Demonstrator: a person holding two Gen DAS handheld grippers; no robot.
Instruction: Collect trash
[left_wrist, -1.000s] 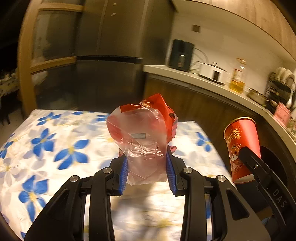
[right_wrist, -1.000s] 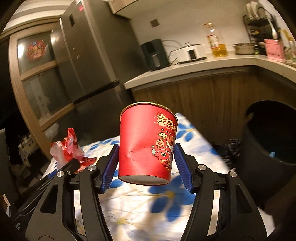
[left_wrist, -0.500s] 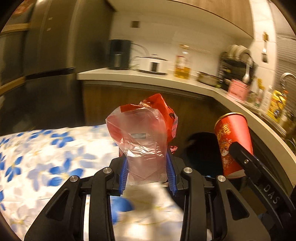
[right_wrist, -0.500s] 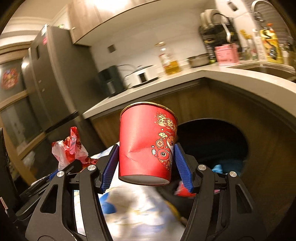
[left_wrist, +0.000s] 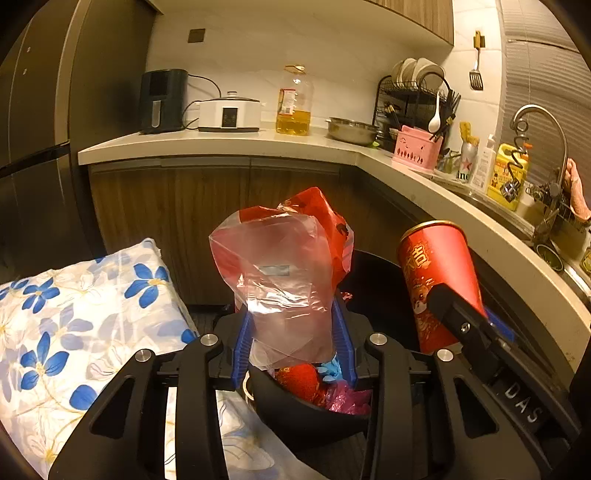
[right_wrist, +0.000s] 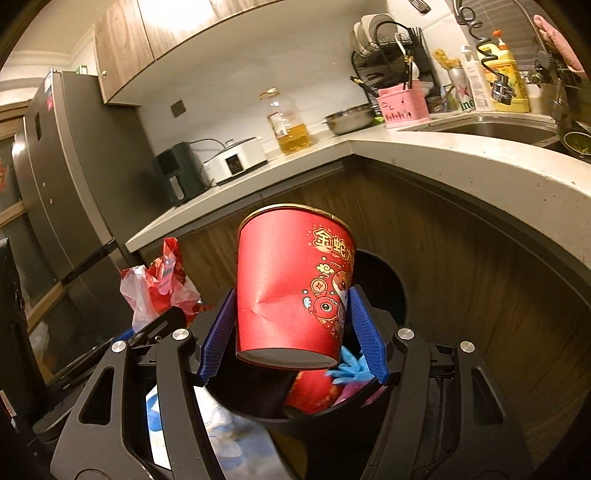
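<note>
Left claw (left_wrist: 293, 347), 1 plastic bag (left_wrist: 284, 291)

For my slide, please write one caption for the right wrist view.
Right gripper holds a dented red paper cup above the black trash bin.

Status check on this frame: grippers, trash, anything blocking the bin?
Left gripper opening, plastic bag between pads. Right gripper holds red paper cup. Both above black bin, part full. Nothing blocking.

One cup (right_wrist: 291, 288), one bag (left_wrist: 284, 280), one bin (left_wrist: 306, 413)
</note>
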